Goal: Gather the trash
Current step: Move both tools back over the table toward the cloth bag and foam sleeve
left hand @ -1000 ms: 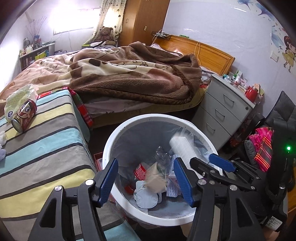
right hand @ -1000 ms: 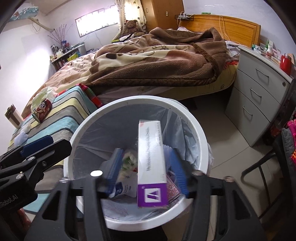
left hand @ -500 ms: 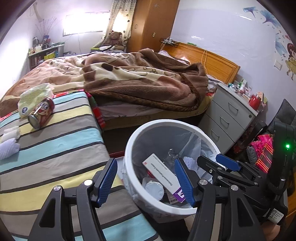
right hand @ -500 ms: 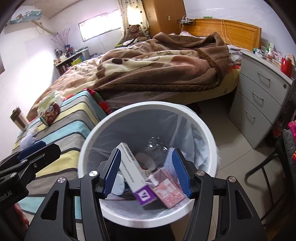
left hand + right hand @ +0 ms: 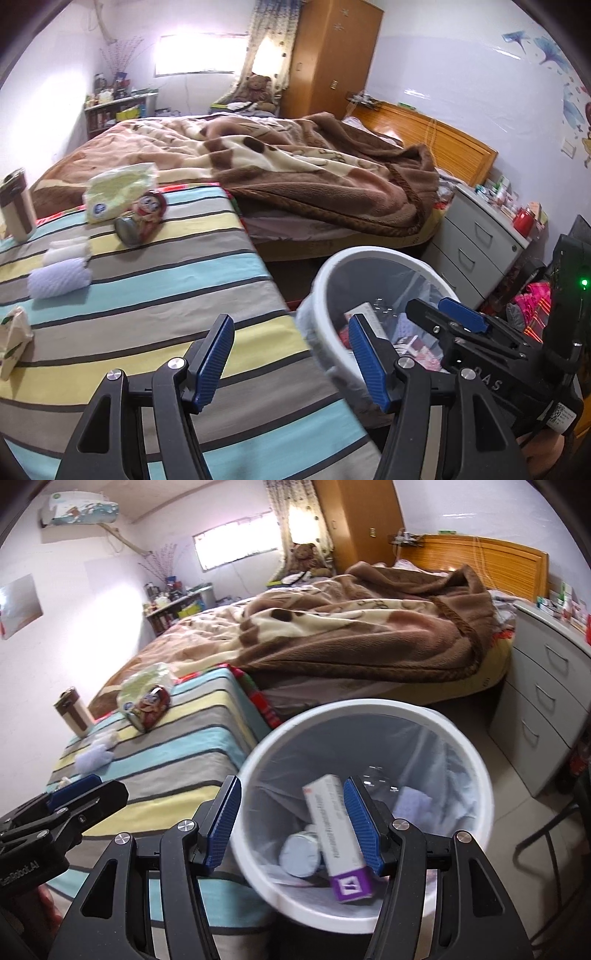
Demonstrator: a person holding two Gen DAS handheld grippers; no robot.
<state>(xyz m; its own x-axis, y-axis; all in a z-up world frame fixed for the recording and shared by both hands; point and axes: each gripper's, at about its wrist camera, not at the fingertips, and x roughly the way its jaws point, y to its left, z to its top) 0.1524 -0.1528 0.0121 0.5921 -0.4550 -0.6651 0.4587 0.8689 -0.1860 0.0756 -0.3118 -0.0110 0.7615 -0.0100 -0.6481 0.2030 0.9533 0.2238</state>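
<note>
A white trash bin (image 5: 476, 768) with a clear liner stands beside the striped table (image 5: 155, 295); it also shows in the left wrist view (image 5: 325, 280). Inside lie a white and purple box (image 5: 338, 834), a round lid and other trash. My left gripper (image 5: 291, 362) is open and empty over the table's near edge. My right gripper (image 5: 293, 825) is open and empty above the bin. On the table lie a red cartoon can (image 5: 142, 218), a green tissue pack (image 5: 118, 192), white wads (image 5: 61, 280), a small carton (image 5: 13, 341) and a brown bottle (image 5: 16, 210).
A bed with a brown blanket (image 5: 295, 173) lies behind the table. A grey drawer unit (image 5: 480, 243) with small items stands right of the bin. Pink cloth on a dark chair (image 5: 532, 306) is at the far right.
The purple box left my right gripper and dropped into the bin; the right jaws opened. My left gripper swung left from over the bin to over the striped table.
</note>
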